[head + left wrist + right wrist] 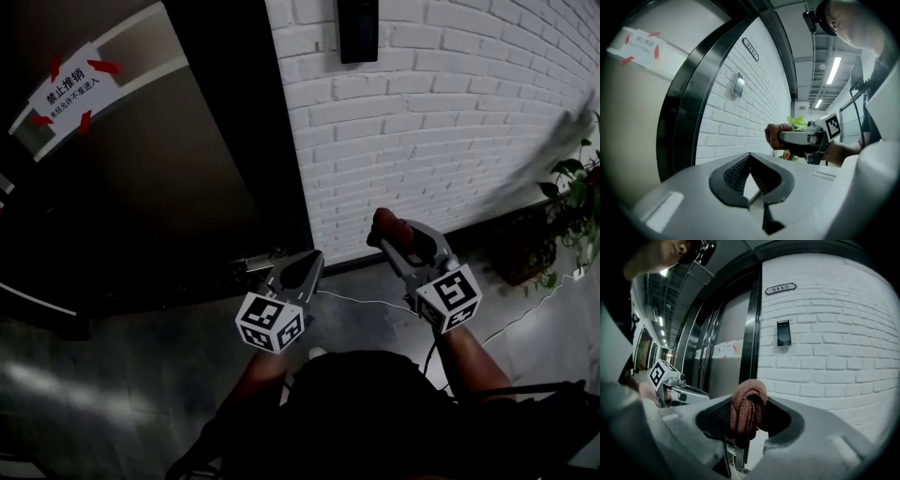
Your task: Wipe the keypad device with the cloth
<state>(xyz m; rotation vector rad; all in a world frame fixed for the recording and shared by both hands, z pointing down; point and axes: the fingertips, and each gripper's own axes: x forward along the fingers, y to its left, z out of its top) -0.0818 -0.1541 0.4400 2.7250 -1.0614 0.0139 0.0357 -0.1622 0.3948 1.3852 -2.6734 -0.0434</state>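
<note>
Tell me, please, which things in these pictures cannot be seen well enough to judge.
1. Keypad device: in the head view the top edge cuts it off. In the right gripper view it is too small and dark to show keys or dirt.
2. Cloth: it is bunched between the jaws of the right gripper, so its full size is hidden.
3. Plant: in the head view the right edge cuts it off.

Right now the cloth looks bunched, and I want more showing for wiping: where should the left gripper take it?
Grip the rounded wad of cloth bulging past the right gripper's tips; the rest is clamped between its jaws. Come in from the left, across those jaws. The left gripper is shut, so open it first.
</note>
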